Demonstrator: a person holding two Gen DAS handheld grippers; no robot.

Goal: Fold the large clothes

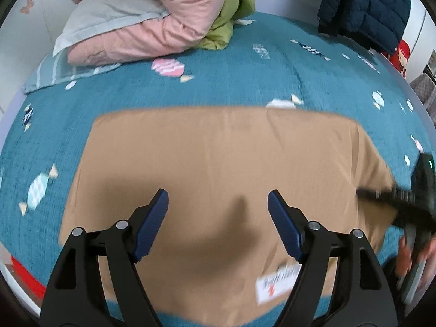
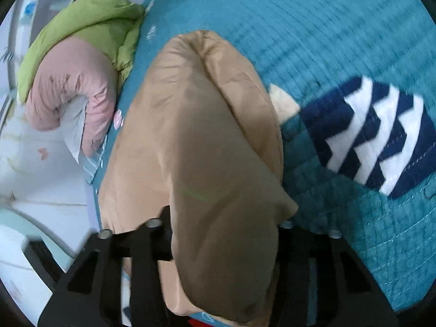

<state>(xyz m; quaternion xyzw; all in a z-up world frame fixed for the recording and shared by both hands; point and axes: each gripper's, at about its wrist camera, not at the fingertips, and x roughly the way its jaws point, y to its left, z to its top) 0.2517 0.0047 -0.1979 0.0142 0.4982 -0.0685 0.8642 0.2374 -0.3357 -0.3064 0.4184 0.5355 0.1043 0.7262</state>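
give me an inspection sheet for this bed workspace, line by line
surface: teal candy-print quilt over the bed.
job's things: tan garment spread flat, white tag near its close edge; one part lifted by the right tongs.
clutter: pink padded coat, green coat, grey pillow, navy puffer jacket.
grippers: left tongs open above the garment; right tongs closed on tan fabric.
cables: nothing seen.
surroundings: white wall with butterfly sticker.

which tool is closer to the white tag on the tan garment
Left. The left tool hangs open just above the white tag; the right tool is off at the tan garment edge.
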